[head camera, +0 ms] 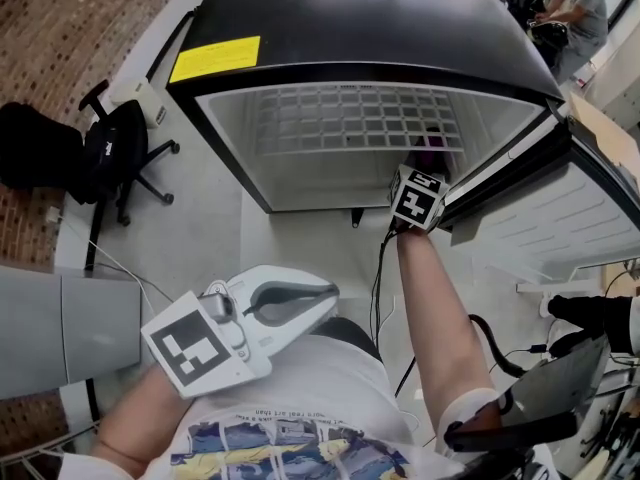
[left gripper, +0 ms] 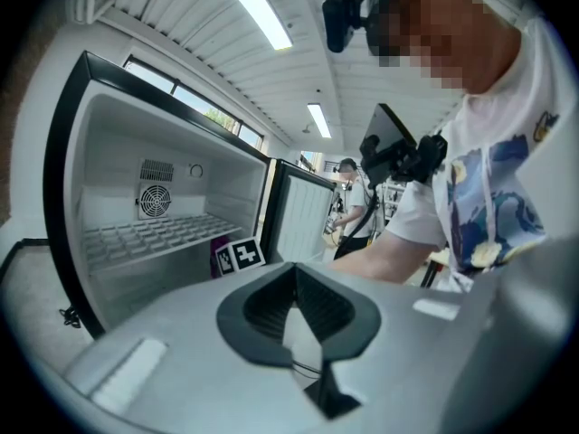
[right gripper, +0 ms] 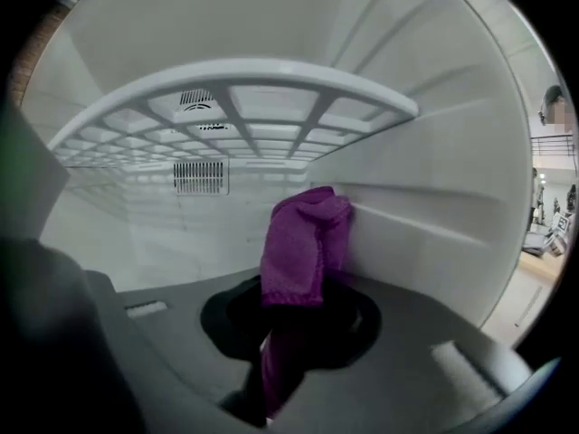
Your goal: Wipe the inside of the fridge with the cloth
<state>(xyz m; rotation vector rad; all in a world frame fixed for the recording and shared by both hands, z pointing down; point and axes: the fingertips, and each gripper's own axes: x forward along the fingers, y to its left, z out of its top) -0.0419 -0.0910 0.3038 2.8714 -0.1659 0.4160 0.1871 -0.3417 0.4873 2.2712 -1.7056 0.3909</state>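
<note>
As the right gripper (right gripper: 291, 307) jaws grip a purple cloth (right gripper: 303, 242) against the white inner wall (right gripper: 425, 197) of the black fridge (head camera: 330, 18), the left gripper (head camera: 318, 298) jaws sit closed and empty.

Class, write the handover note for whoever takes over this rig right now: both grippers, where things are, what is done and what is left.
Left gripper: shut, empty, held near the person's body, outside the fridge.
Right gripper: shut on the purple cloth, inside the fridge under the wire shelf.
The door is open. The cloth is against the right inner wall.
Done: cloth gripped and brought to the wall. How much has been wiped does not show.
Left: probably wipe the other walls, floor and shelf.
</note>
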